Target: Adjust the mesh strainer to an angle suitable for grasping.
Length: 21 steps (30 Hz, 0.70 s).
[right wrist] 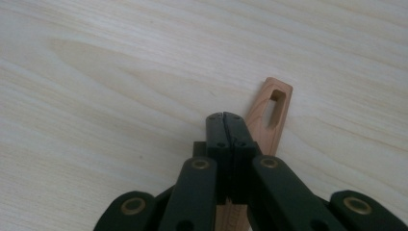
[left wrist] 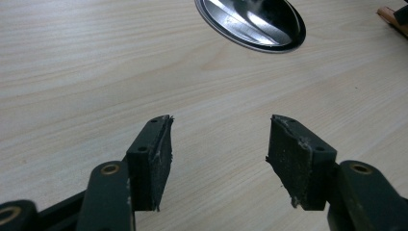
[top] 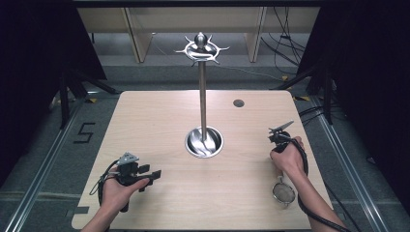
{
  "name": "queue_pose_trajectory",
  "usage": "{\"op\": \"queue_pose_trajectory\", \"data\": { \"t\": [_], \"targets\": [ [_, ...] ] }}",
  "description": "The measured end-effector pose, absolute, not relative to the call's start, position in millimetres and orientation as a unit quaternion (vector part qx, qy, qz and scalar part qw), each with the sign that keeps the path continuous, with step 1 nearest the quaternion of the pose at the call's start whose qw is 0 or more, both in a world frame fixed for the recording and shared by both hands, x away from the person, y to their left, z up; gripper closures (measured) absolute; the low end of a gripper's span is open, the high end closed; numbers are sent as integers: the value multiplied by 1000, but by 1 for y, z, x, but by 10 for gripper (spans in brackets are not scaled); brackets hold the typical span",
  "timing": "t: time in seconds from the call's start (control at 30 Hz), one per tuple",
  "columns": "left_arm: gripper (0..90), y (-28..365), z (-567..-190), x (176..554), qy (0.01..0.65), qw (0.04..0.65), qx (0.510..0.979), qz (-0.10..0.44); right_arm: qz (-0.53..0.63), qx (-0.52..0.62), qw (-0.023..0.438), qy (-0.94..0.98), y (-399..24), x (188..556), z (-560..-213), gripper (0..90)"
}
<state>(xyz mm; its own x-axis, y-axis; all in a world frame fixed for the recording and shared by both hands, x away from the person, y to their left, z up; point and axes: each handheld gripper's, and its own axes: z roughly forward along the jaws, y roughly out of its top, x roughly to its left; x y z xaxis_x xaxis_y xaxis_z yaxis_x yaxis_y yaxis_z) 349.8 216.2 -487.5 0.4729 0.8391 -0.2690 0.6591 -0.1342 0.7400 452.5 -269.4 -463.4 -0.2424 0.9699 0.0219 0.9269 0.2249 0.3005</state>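
Observation:
A small mesh strainer (top: 284, 192) with a wooden handle lies near the table's front right. My right gripper (top: 276, 139) is over the far end of that handle. In the right gripper view its jaws (right wrist: 224, 114) are shut together, with nothing between them, just above the slotted handle end (right wrist: 275, 108). I cannot tell whether they touch the wood. My left gripper (top: 153, 175) is held at the front left and points toward the middle. In the left gripper view its jaws (left wrist: 219, 120) stand wide open over bare wood.
A tall metal utensil stand (top: 202, 96) with hooks at its top (top: 201, 47) rises from a round shiny base (top: 204, 141) (left wrist: 250, 21) at the centre of the wooden table (top: 145, 125). A dark cable hole (top: 238, 103) is at the back right.

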Motion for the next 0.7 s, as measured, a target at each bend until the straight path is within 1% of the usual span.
{"op": "queue_pose_trajectory", "data": {
  "t": [0.07,0.13,0.2,0.3,0.43,0.5,0.63,0.7],
  "targets": [
    [404,217,-488,350,501,422,749,106,122,610,96,777,-274,452,-464,895],
    [405,216,-488,350,501,425,746,104,125,615,93,773,-278,450,-462,868],
    [404,216,-487,350,502,425,746,105,134,622,88,767,-280,448,-456,816],
    [402,216,-488,351,501,423,748,105,131,633,80,759,-281,443,-447,700],
    [399,214,-488,353,502,423,747,102,107,642,75,755,-284,434,-439,600],
    [399,214,-488,354,499,421,752,99,95,649,62,752,-287,430,-439,598],
    [400,212,-487,352,498,428,748,100,85,658,66,745,-287,421,-438,593],
    [400,213,-486,350,496,429,748,103,91,662,65,741,-286,418,-438,564]
  ]
}}
